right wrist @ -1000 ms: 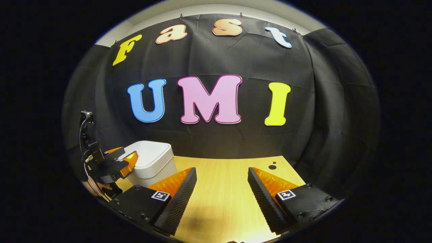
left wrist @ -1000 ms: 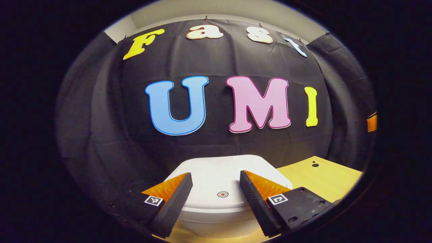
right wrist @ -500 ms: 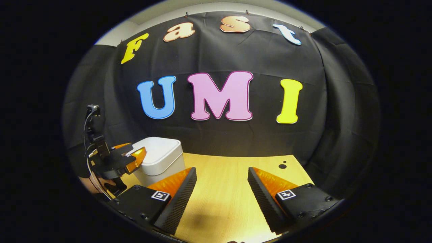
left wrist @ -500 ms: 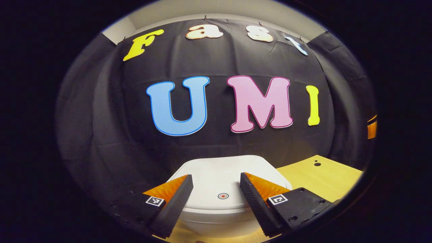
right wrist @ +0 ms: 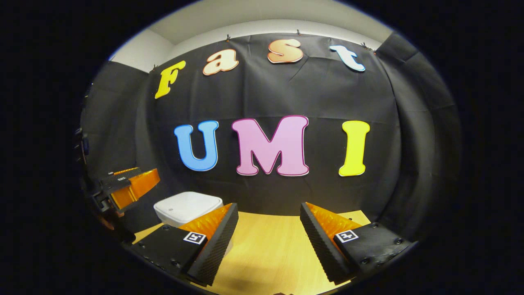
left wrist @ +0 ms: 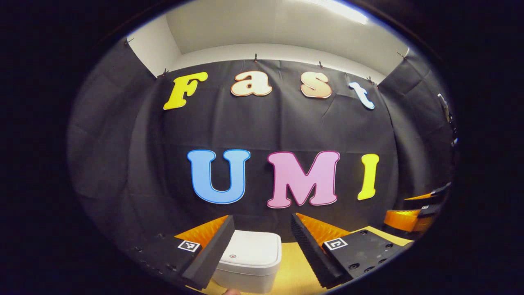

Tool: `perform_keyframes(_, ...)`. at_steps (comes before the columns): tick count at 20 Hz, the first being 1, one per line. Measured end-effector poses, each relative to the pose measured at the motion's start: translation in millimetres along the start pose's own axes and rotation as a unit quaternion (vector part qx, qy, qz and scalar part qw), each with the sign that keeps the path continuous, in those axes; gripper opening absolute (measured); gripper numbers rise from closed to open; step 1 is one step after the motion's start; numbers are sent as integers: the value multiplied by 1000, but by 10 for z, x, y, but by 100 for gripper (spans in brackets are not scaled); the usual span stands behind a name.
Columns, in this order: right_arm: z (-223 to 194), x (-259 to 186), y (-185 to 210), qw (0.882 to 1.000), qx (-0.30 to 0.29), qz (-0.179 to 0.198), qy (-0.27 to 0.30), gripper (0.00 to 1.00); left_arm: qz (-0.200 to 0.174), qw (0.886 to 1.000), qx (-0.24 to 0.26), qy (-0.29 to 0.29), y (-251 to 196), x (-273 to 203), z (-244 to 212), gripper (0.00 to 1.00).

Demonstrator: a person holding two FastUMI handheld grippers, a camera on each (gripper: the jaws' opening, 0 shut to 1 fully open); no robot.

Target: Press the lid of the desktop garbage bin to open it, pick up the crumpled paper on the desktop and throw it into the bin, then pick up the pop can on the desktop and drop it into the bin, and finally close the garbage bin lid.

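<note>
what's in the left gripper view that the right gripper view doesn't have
Left gripper view: a bright ceiling light strip, and the right gripper seen from outside at far right. Right gripper view: the left gripper from outside at far left, plus a broad bare stretch of light wooden table. Both: the white square plastic garbage bin, lid closed.

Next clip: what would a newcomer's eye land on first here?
The white garbage bin with its lid shut, standing on the yellow wooden desktop before the black cloth wall. In the left gripper view it sits between the open fingers of the left hand-held gripper; the right hand-held gripper is open above bare desktop.
</note>
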State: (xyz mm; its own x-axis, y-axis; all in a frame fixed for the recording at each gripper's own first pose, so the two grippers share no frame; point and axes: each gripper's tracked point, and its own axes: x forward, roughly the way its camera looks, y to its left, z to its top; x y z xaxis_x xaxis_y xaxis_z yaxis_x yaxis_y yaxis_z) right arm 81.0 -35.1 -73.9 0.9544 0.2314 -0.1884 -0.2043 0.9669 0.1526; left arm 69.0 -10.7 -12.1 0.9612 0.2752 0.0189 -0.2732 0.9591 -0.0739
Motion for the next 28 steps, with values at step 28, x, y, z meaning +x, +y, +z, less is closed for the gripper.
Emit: perform_keyframes(28, 251, -1019, 718, 990, -75, -79, -94, 97, -82, 996, 5, -24, 174, -814, 92, 94)
